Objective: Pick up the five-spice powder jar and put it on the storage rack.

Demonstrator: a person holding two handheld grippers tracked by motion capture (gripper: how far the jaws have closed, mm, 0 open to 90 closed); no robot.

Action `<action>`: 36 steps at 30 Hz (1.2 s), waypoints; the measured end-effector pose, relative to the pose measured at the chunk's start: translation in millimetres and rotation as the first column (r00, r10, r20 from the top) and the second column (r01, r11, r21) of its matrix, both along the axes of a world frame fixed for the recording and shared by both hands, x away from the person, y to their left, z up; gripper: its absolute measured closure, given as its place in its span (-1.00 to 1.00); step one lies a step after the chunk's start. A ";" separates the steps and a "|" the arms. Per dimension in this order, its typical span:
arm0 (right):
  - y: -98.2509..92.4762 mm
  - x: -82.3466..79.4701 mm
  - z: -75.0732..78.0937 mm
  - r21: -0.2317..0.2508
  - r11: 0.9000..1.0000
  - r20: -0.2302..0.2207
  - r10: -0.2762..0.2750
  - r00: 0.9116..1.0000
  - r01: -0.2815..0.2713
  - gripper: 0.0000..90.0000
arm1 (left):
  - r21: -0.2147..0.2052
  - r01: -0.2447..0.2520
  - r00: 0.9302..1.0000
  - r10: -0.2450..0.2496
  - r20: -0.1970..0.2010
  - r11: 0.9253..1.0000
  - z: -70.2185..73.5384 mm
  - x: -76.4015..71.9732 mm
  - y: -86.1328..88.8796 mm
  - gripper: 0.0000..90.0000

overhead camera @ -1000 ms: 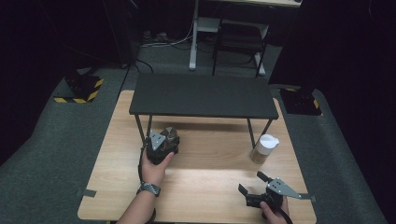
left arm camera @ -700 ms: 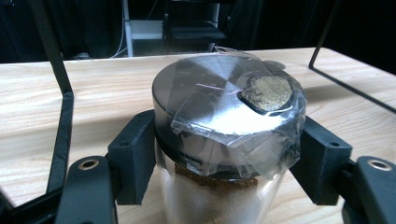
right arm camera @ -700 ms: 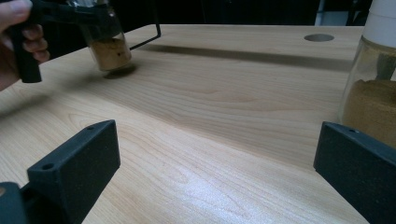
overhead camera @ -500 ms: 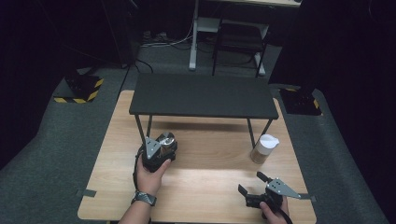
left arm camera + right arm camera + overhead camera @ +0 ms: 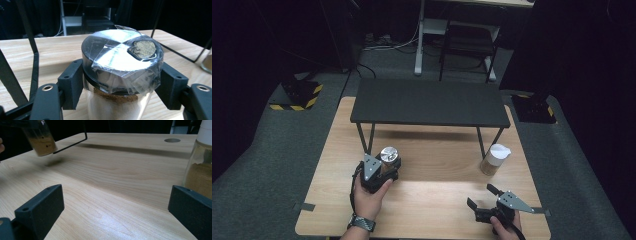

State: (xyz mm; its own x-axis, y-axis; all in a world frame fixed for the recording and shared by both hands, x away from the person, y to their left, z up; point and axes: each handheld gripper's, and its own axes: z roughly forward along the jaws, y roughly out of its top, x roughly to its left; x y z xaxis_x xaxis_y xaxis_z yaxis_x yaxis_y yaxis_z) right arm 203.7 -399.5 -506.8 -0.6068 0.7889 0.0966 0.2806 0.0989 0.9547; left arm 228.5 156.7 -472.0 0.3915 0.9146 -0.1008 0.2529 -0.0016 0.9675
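Spice jar point(image 5: 388, 156) upright, long axis vertical, lid up.

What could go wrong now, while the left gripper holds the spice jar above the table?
1. The left gripper grips the spice jar just under its lid, on smooth glass, so it might slip down.
2. The lid's opening seems covered by loose tape; tilting could spill powder.
3. The black shelf has a leg close to the jar, which could bump it.
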 end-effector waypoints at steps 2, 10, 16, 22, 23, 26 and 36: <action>-0.2 0.2 0.0 0.000 1.000 0.000 0.002 1.000 -0.002 -0.99 | 0.004 0.004 1.000 -0.004 0.008 1.000 5.0 -6.6 -1.0 -0.30; -0.6 0.5 0.0 0.003 1.000 -0.002 0.002 1.000 -0.002 -0.99 | 0.019 0.002 1.000 -0.002 0.002 1.000 15.1 -14.3 -2.3 -0.30; -1.0 0.4 -0.4 0.007 1.000 -0.002 0.001 1.000 -0.001 -0.99 | 0.035 -0.006 1.000 0.006 0.013 0.999 21.9 -20.4 -4.5 -0.30; -1.0 0.3 -0.6 0.010 1.000 -0.004 0.000 1.000 0.000 -0.99 | 0.035 -0.004 1.000 0.003 0.028 0.999 31.2 -26.3 -4.1 -0.30; -0.7 0.3 -0.5 0.008 1.000 -0.003 0.001 1.000 -0.001 -0.99 | 0.039 -0.005 0.999 0.003 0.033 0.999 34.6 -27.8 -4.5 -0.30; -0.6 0.6 -0.5 0.009 1.000 -0.004 0.003 1.000 -0.003 -0.99 | 0.035 -0.003 1.000 0.002 0.031 0.999 37.9 -28.3 -3.9 -0.30; -2.2 1.7 -1.2 0.016 1.000 -0.004 0.009 1.000 -0.009 -0.99 | 0.041 -0.002 0.999 0.000 0.051 0.999 56.7 -36.1 -6.5 -0.30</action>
State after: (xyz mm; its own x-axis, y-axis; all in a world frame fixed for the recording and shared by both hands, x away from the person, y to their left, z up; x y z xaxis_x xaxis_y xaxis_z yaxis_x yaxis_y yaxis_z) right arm 205.4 -401.7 -508.0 -0.6137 0.7815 0.1121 0.2837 0.0858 0.9550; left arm 192.4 150.2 -415.2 0.3944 0.9179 -0.0433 0.2031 -0.0411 0.9783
